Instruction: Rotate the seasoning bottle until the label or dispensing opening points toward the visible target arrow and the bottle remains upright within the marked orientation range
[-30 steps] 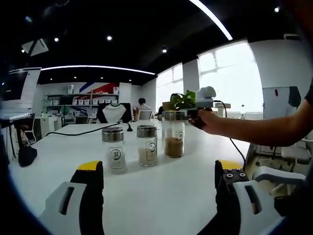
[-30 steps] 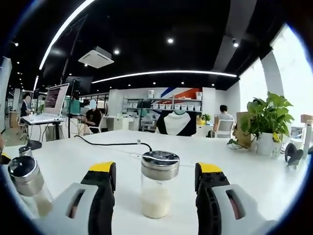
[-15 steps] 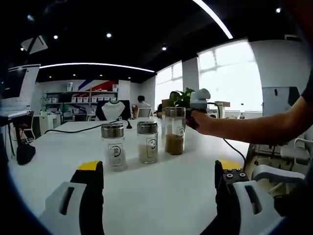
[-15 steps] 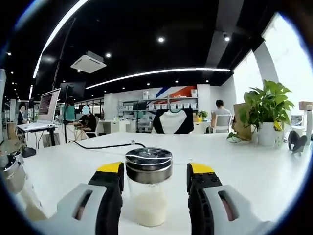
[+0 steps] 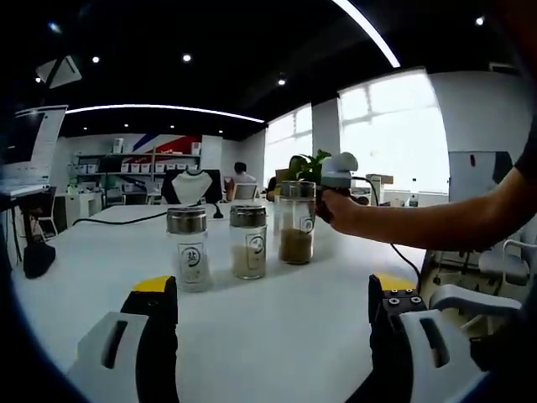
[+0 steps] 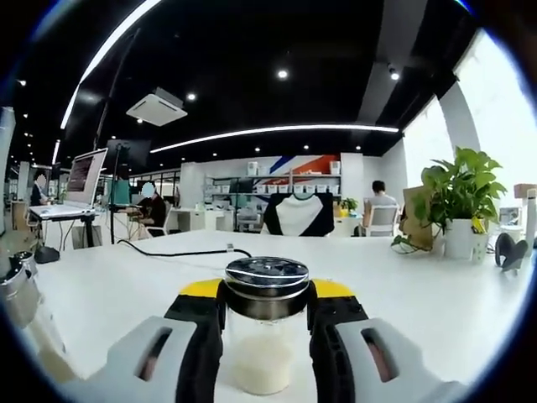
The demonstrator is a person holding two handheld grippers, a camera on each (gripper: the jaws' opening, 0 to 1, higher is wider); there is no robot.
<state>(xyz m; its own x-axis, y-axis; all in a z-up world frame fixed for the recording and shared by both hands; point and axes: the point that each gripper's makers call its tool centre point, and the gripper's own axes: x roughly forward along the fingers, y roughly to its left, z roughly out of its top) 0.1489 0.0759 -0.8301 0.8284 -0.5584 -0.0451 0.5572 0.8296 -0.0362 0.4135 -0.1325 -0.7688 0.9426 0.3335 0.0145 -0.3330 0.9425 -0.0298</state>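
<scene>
A glass seasoning bottle (image 6: 267,336) with white powder and a steel lid stands upright on the white table (image 6: 126,285). My right gripper (image 6: 267,294) is shut on it, with the yellow-tipped jaws against both sides just under the lid. In the left gripper view three more bottles stand in a row: a labelled white one (image 5: 186,249), a pale-filled one (image 5: 248,243) and a brown-filled one (image 5: 297,222). A person's hand (image 5: 336,206) holds the right gripper just behind the brown one. My left gripper (image 5: 273,290) is open, well short of the row, with nothing between its jaws.
Another bottle (image 6: 18,294) sits at the left edge of the right gripper view. A potted plant (image 6: 457,210) and a black cable (image 6: 180,248) lie farther back on the table. A laptop (image 6: 80,180) and chairs stand beyond it.
The right gripper's jaws have come together onto the white-powder bottle, which stood between them untouched before. The left gripper's camera has drifted slightly; its jaws stay wide.
</scene>
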